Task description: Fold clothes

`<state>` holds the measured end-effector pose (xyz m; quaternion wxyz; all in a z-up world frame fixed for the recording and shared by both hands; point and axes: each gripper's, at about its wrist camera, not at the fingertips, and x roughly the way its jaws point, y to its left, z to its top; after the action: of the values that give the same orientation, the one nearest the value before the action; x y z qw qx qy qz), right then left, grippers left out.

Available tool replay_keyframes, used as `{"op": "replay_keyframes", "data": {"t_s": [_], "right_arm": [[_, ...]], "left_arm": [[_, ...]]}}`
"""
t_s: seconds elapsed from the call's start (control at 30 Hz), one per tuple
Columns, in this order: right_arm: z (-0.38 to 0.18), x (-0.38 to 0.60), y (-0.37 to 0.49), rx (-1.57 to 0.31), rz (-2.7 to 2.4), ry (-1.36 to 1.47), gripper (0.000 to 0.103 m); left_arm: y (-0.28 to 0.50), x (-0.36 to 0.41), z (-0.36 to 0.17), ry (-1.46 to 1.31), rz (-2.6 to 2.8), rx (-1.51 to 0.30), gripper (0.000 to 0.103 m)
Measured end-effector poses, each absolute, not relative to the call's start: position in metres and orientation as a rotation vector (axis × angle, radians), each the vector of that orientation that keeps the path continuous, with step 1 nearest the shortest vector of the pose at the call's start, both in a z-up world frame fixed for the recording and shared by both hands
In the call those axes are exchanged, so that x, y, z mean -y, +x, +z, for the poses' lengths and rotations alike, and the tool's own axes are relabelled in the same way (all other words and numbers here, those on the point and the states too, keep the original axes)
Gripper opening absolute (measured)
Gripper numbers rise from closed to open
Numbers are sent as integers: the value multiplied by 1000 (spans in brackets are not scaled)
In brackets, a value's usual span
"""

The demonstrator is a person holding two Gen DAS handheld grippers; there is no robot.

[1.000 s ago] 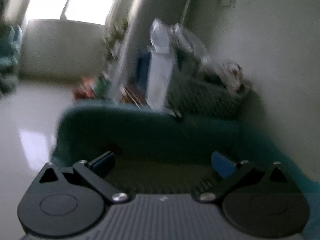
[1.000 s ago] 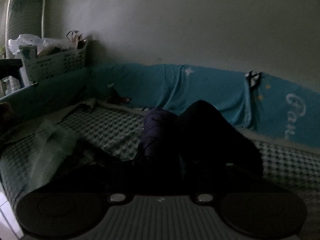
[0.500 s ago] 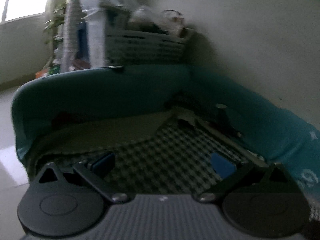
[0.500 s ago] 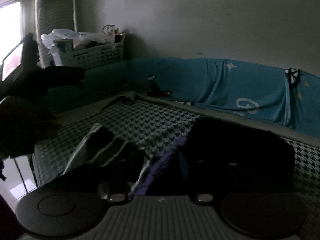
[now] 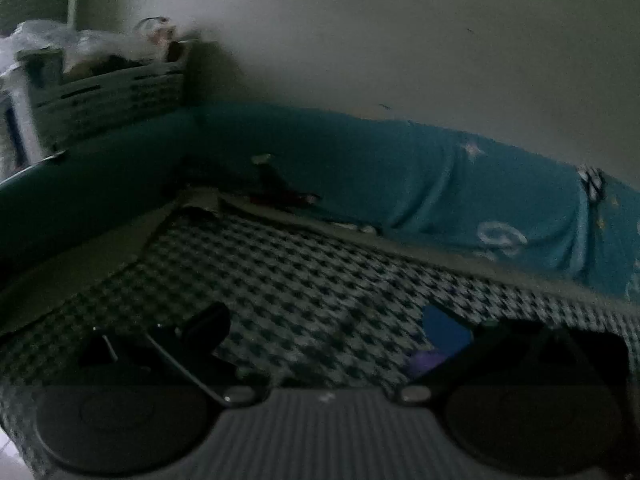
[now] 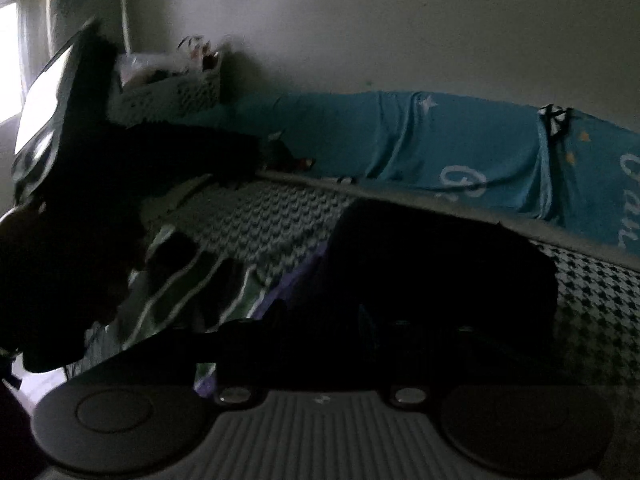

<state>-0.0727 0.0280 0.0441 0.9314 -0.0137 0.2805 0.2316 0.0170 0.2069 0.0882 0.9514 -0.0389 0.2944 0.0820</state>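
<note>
My left gripper (image 5: 326, 330) hangs with jaws spread and empty over the checked bed cover (image 5: 304, 264). My right gripper (image 6: 320, 344) is buried in gloom; its jaws have just been easing apart, and I cannot tell whether they hold the dark garment (image 6: 432, 264) lying right in front of them, beside a striped piece (image 6: 188, 292) on the left. My worry: in this light I may pinch the cover along with the cloth, or take both garments together.
</note>
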Motion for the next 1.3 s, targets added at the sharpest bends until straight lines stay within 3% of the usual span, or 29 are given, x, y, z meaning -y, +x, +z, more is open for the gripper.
{"op": "replay_keyframes", "data": {"t_s": [0.3,0.77,1.3], "right_arm": [[30,-32,-74,-635,526,-40,38],[1,-56,-89,-633,547,-192,43],[34,-13,-102,-670,310,-8,52]], "left_arm": [[39,-173,58,-9,134,-656,103],[73,-180,11,28,280,-798,103],[-2,-168,51,107,140,-759,103]]}}
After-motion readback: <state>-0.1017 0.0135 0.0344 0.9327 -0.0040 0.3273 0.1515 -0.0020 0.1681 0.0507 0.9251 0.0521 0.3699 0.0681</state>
